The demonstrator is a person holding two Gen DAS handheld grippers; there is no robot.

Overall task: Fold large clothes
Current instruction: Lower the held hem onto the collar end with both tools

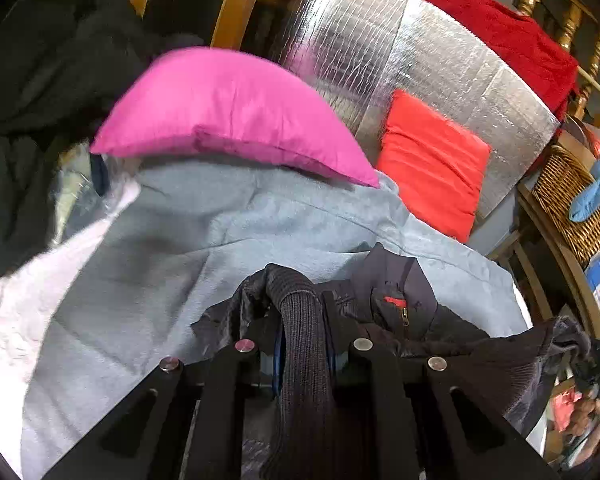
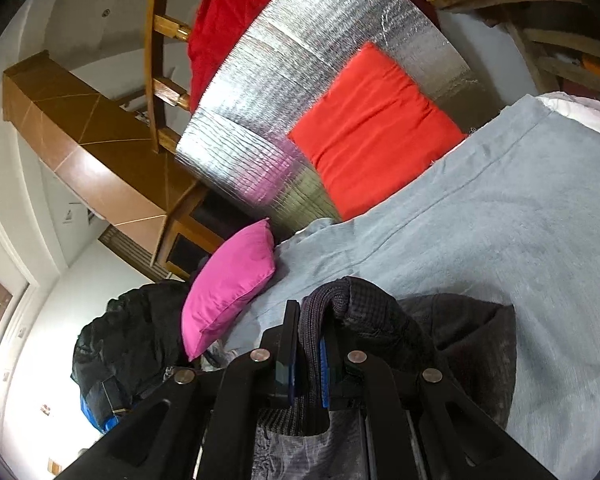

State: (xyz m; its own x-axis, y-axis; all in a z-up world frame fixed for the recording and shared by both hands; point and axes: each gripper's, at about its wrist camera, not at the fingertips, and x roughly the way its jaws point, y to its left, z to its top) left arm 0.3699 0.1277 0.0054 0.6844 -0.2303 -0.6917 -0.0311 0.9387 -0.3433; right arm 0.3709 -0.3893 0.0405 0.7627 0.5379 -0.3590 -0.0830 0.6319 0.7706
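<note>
- The dark jacket (image 1: 400, 312) is held up at the near edge of the grey-blue blanket (image 1: 220, 248). Most of it hangs low and close to the cameras.
- Its ribbed knit hem (image 1: 300, 320) is the part that is gripped. In the left wrist view this band runs from the fingers toward the right, so the long axis of the jacket lies across the scene, left to right.
- The collar with its small red tab (image 1: 396, 301) and zip stands up, pointing to the far side, toward the cushions.
- The left gripper (image 1: 300, 312) is clenched on the ribbed band. The band comes up between the two fingers and folds over their tips.
- The right gripper (image 2: 310, 320) is also clamped tight on a ribbed edge (image 2: 320, 312) of the same jacket. The cloth bulges over the tips, and the body of the jacket drops to the right of the fingers onto the blanket.
- Far behind the jacket, a pink cushion (image 1: 228, 112) lies at the left and a red cushion (image 1: 432, 168) at the right, against a silver foil panel (image 1: 420, 60).
</note>
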